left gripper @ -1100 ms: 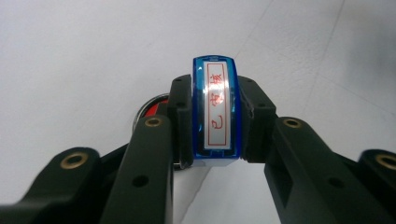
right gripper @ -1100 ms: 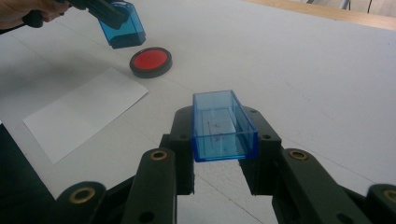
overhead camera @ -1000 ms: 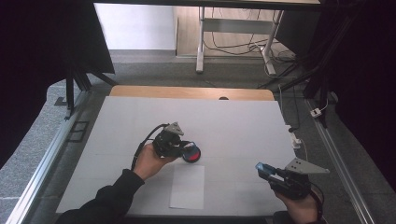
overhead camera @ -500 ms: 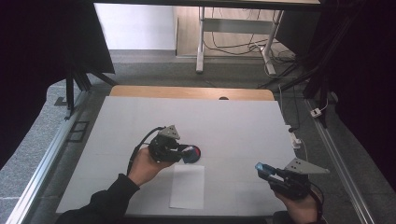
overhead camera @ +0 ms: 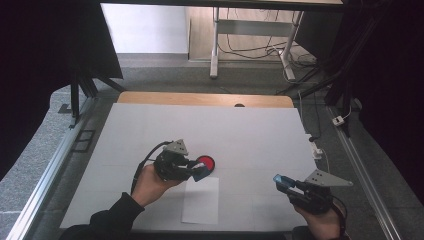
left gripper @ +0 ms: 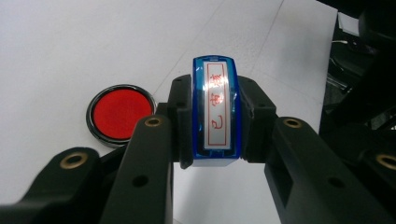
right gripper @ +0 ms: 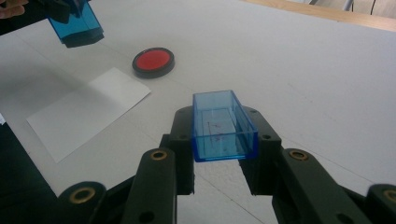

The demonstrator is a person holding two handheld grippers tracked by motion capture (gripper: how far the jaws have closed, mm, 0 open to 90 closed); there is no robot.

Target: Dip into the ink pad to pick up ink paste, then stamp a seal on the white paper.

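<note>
Left gripper view, left claw clamped on glossy blue stamp, right claw clamped on clear blue rectangular cap, round red ink pad beside.

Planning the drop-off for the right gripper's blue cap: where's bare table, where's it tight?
Free: the white table beyond the round red ink pad, out to the wooden far edge; also the stretch between the white paper sheet and the right gripper. Crowded: around the left gripper, its blue stamp beside pad and sheet.
</note>
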